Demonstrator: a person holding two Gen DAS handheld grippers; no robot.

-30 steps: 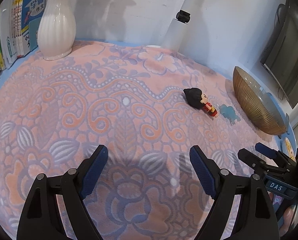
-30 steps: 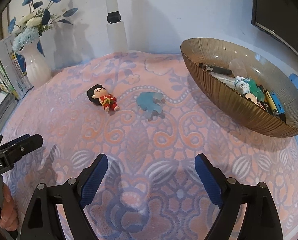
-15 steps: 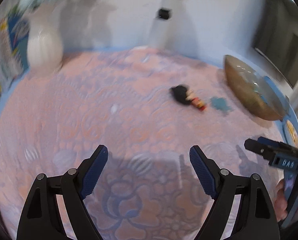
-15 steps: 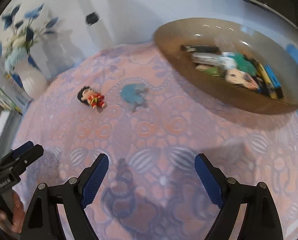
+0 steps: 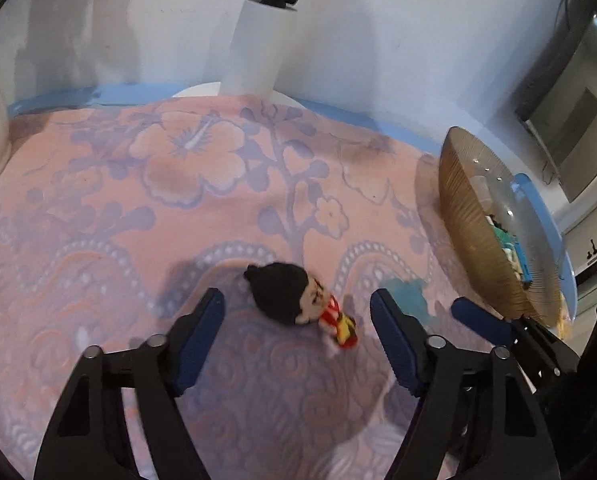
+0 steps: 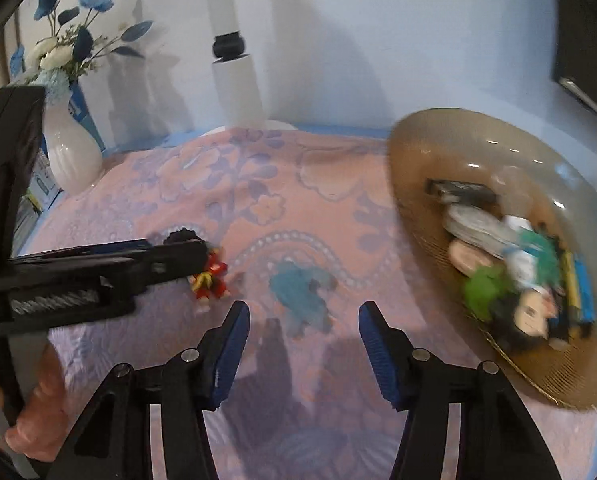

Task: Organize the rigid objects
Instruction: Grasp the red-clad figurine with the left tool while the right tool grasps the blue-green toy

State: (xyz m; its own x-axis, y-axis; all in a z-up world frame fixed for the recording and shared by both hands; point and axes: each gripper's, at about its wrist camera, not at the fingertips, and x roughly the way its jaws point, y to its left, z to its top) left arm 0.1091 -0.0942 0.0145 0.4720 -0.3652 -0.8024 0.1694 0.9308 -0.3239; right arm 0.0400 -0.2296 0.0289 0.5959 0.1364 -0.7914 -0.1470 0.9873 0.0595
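Note:
A small doll with black hair and red clothes (image 5: 298, 300) lies on the patterned cloth between the open jaws of my left gripper (image 5: 296, 312). In the right wrist view the doll (image 6: 210, 276) is partly hidden by the left gripper (image 6: 194, 256). A flat blue toy figure (image 6: 302, 292) lies on the cloth just ahead of my open, empty right gripper (image 6: 303, 320); it also shows in the left wrist view (image 5: 406, 292). A brown ribbed bowl (image 6: 414, 184) at the right holds several toys and small items.
A white vase (image 6: 68, 152) with blue and white flowers stands at the back left beside books. A white post (image 6: 234, 76) with a black clamp rises at the back edge. The bowl (image 5: 466, 220) sits near the table's right edge.
Both grippers have moved forward and down. The left one now straddles the doll and the right one is just short of the blue toy. Both stay open.

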